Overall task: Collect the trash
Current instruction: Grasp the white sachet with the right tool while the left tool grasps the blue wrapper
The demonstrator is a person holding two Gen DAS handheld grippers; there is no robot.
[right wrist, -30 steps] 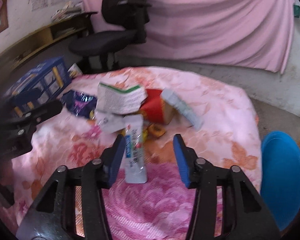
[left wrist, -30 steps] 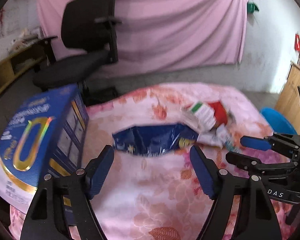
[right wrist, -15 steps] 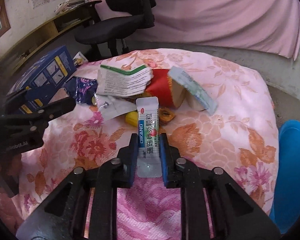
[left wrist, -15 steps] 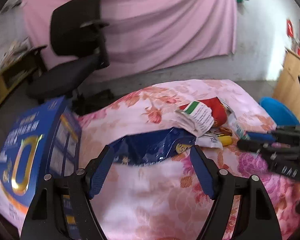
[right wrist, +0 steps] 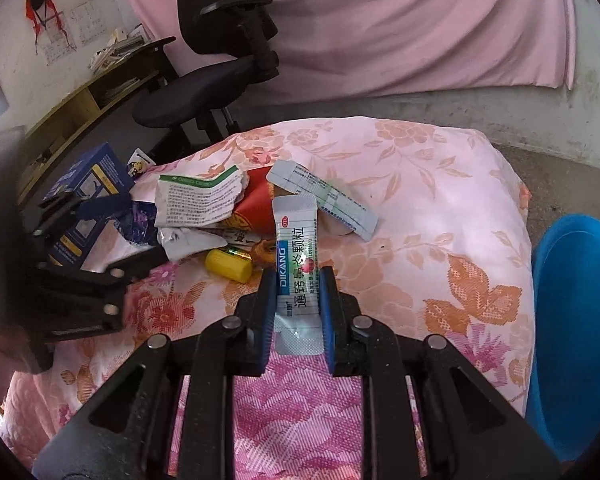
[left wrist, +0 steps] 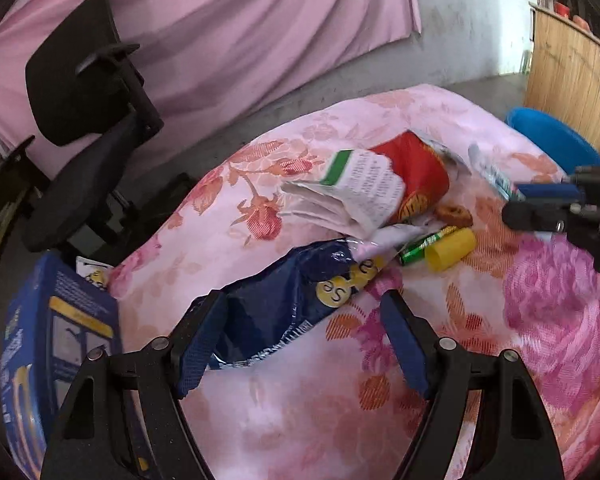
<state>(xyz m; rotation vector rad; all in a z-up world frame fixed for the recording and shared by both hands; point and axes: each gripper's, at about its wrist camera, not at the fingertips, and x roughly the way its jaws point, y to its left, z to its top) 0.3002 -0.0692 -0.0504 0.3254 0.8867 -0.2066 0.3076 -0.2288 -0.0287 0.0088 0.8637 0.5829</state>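
Two claws worked over the pink floral quilt (right wrist: 440,184): right claw (right wrist: 298,296) clamped a white medicine sachet (right wrist: 296,256), left claw (left wrist: 300,344) gaped around a dark blue foil wrapper (left wrist: 284,304); pink curtain (right wrist: 400,20) behind.

Both wrist cameras look steeply down, close, sharing the trash pile (left wrist: 384,200) from opposite sides.

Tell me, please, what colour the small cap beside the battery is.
Yellow cap; clearest in the left wrist view.
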